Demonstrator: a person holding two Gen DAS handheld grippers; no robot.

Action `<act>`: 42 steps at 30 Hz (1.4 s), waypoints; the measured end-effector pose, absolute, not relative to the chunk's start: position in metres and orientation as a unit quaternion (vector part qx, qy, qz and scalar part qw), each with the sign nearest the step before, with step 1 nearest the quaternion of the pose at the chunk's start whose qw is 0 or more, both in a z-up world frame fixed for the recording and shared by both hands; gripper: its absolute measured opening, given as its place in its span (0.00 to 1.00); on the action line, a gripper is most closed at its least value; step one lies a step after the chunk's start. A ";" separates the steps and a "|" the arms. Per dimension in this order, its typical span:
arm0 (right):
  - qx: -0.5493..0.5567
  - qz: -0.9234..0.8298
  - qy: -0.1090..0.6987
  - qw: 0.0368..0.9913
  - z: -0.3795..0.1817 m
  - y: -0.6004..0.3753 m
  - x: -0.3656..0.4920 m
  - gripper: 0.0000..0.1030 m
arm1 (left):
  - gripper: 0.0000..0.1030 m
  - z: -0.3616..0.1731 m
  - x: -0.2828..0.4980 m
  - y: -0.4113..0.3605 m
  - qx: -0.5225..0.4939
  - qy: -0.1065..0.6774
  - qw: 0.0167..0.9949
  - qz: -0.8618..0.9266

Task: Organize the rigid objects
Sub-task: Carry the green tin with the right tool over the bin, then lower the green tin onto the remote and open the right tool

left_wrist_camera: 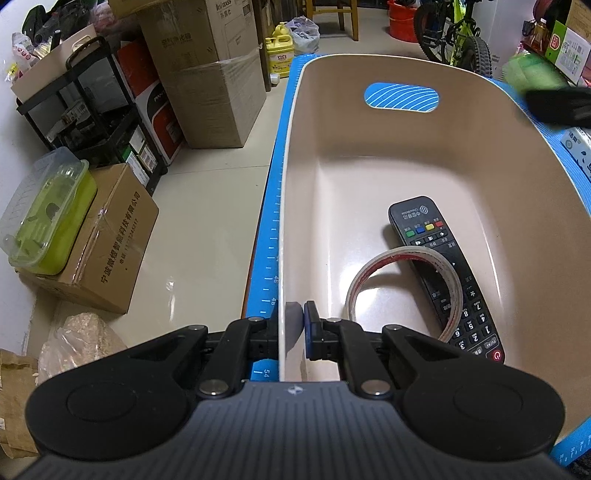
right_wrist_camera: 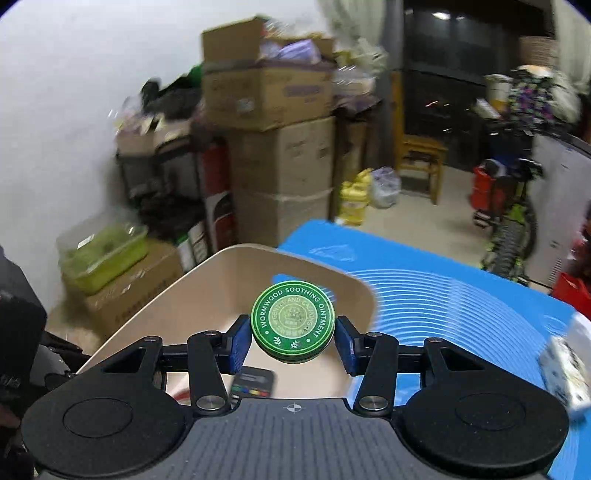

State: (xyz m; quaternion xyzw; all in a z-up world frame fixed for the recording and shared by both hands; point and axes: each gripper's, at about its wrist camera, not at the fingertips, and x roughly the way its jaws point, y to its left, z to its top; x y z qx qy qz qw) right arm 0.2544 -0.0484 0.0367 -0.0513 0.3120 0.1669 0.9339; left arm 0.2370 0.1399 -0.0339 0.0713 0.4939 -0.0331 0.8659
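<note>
A beige plastic bin (left_wrist_camera: 388,147) stands on a blue mat (left_wrist_camera: 269,229). Inside it lie a black remote control (left_wrist_camera: 443,273) and a roll of clear tape (left_wrist_camera: 402,291). My left gripper (left_wrist_camera: 291,325) is shut on the bin's left wall, one finger outside and one inside. My right gripper (right_wrist_camera: 293,338) is shut on a round green ointment tin (right_wrist_camera: 293,321) and holds it in the air above the bin (right_wrist_camera: 207,295). The remote (right_wrist_camera: 253,384) shows below the tin. The right gripper's dark tip (left_wrist_camera: 557,105) shows blurred at the bin's far right.
Cardboard boxes (left_wrist_camera: 218,74) and a black shelf (left_wrist_camera: 96,107) stand on the floor to the left. A green lidded container (left_wrist_camera: 48,210) sits on a box. A white box (right_wrist_camera: 569,365) lies on the mat (right_wrist_camera: 461,314) at right. A bicycle (left_wrist_camera: 458,33) stands behind.
</note>
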 end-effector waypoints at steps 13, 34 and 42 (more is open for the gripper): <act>-0.087 0.154 0.453 0.874 -0.033 0.008 0.313 0.53 | 0.11 -0.029 0.235 0.143 0.059 0.488 0.870 -0.035; -0.100 0.133 0.527 0.834 -0.063 0.020 0.336 0.60 | 0.11 -0.024 0.234 0.144 0.053 0.478 0.876 -0.035; -0.059 0.150 0.494 0.855 -0.039 0.001 0.318 0.68 | 0.11 -0.021 0.233 0.143 0.054 0.473 0.879 -0.032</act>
